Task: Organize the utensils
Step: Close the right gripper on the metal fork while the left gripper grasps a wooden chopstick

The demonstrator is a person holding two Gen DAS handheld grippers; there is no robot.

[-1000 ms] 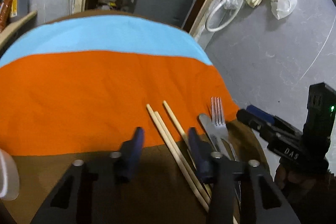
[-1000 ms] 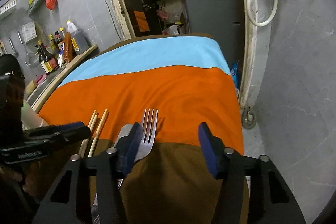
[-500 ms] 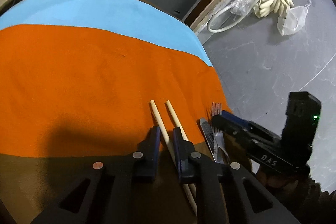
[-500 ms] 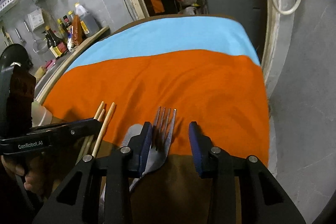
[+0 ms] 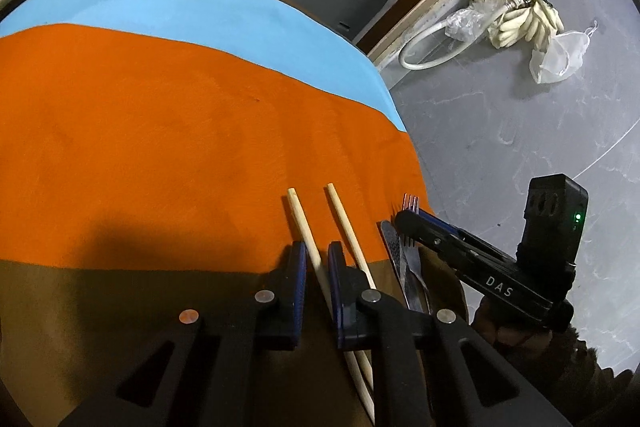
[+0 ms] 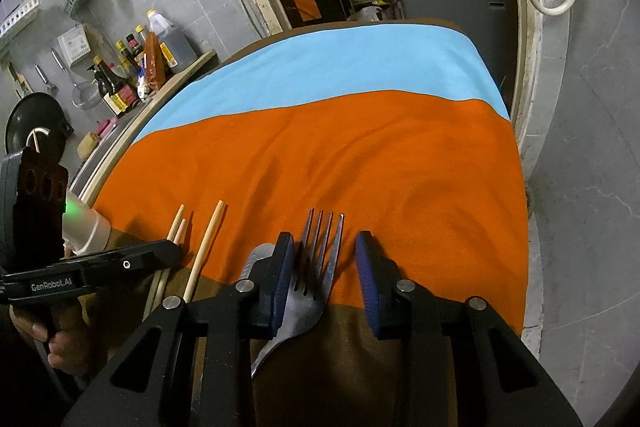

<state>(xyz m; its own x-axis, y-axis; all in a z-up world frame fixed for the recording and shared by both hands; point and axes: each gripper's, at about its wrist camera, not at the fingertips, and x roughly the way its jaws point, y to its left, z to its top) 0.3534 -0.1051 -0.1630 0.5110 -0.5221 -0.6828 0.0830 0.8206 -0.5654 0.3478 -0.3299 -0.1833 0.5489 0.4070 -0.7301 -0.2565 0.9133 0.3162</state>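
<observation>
My left gripper (image 5: 317, 259) is shut on a wooden chopstick (image 5: 301, 215) lying on the striped cloth. A second chopstick (image 5: 344, 219) lies just right of it, outside the fingers. A metal fork (image 6: 320, 247) lies between the fingers of my right gripper (image 6: 326, 259), which stands open around it, the left pad close to the tines. A metal knife or spoon handle (image 6: 256, 259) lies under the fork's left side. In the left wrist view the fork (image 5: 411, 205) and the right gripper (image 5: 404, 219) show at the right. In the right wrist view the left gripper (image 6: 172, 251) covers the chopsticks (image 6: 208, 235).
The table is covered by a cloth in blue, orange (image 6: 360, 155) and brown bands. A white cup (image 6: 88, 231) stands at the left edge. Bottles (image 6: 132, 75) stand on a shelf at the left. The table's right edge drops to a grey floor (image 6: 580, 187).
My left gripper has closed from wide open onto one chopstick. My right gripper has moved forward over the fork and narrowed from wide open.
</observation>
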